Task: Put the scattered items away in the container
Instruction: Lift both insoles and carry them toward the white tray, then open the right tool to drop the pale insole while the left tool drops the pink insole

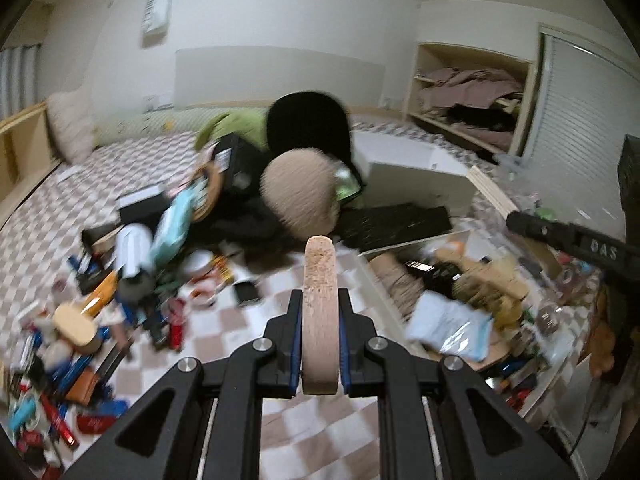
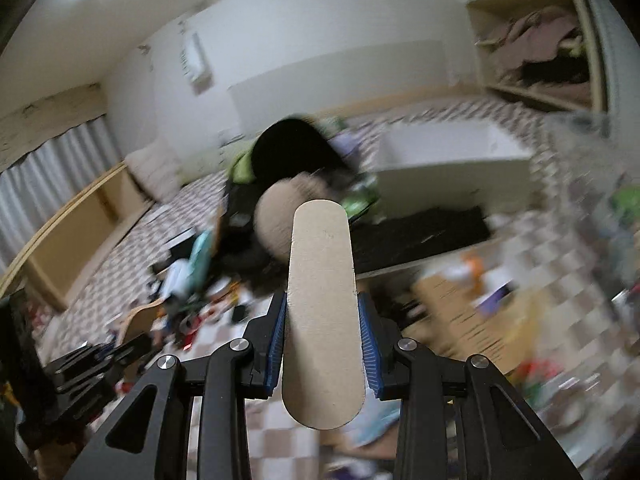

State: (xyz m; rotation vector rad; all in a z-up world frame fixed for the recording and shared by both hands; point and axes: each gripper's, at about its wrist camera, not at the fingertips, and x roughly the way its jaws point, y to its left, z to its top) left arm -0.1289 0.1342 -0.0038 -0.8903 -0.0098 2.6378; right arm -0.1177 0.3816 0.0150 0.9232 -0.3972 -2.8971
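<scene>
My left gripper (image 1: 319,292) is shut on a flat wooden piece (image 1: 319,312) held on edge, above the checkered floor. My right gripper (image 2: 322,300) is shut on a similar flat wooden piece with rounded ends (image 2: 322,312), seen face-on. A clear container (image 1: 460,280) with several items in it lies to the right of the left gripper. The right gripper's black body (image 1: 576,240) shows at the right of the left wrist view. Scattered items (image 1: 100,312) cover the floor at the left. The right wrist view is blurred.
A beige and black plush (image 1: 300,196) lies ahead beside a black keyboard (image 1: 396,224) and a white box (image 1: 416,176). An open shelf with clothes (image 1: 468,100) stands at the back right. A pillow (image 1: 72,128) leans against the far left wall.
</scene>
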